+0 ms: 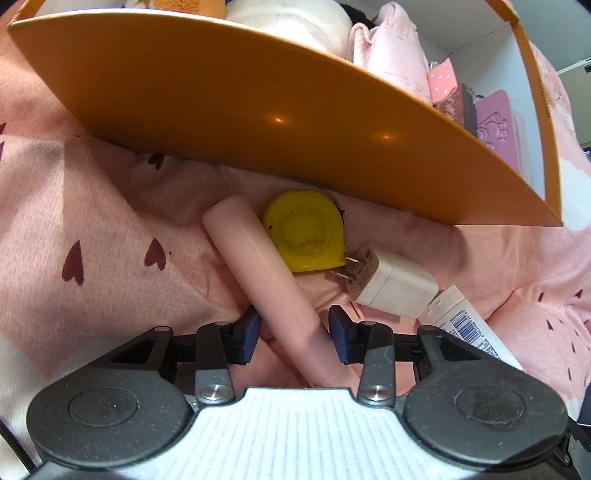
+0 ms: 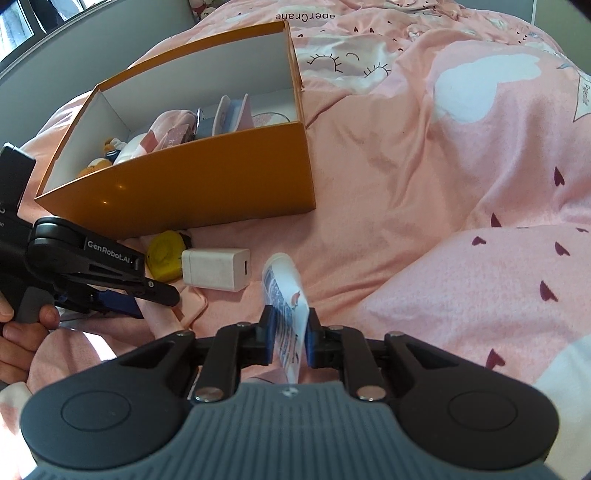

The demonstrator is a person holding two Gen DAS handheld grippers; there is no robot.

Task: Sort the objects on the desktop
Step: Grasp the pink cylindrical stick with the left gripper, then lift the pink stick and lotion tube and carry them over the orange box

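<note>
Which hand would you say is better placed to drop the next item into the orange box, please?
Right: its gripper is shut on the white tube. The left gripper's jaws only straddle the pink tube, without gripping it.

Bright daylight, both views; two glare spots on orange box (image 1: 258, 122) wall; soft shadows across pink bedspread (image 2: 406, 166); strong fisheye curvature, dark vignetted corners; focus sharp.

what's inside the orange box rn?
In the orange box: a pale pink cloth bundle, a white plush, a small orange toy, and flat pink and purple cases standing on edge. The near wall hides the box floor and lower contents.
</note>
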